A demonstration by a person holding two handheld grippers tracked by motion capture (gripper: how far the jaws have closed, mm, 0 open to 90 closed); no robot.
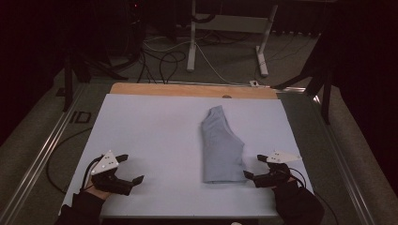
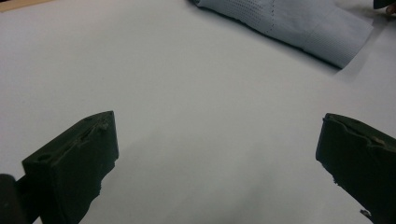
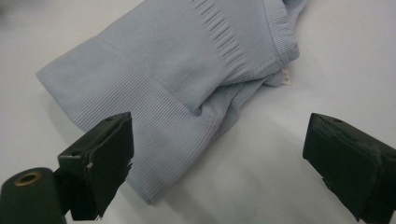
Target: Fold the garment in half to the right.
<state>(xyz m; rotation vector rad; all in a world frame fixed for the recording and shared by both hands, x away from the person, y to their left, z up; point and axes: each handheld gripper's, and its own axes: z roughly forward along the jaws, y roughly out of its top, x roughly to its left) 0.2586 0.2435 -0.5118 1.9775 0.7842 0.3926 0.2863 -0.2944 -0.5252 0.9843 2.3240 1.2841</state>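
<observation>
Beside folded garment (image 1: 221, 147), both grippers' fingers (image 3: 100, 163) wide apart

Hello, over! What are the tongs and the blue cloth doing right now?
Left tongs open, apart from cloth. Right tongs open beside the folded blue garment. Nothing in the way.

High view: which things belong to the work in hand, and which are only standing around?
In use:
folded pale blue ribbed knit garment
right gripper, open beside it
left gripper, open

Standing around:
white metal stand legs
dark floor cables
</observation>
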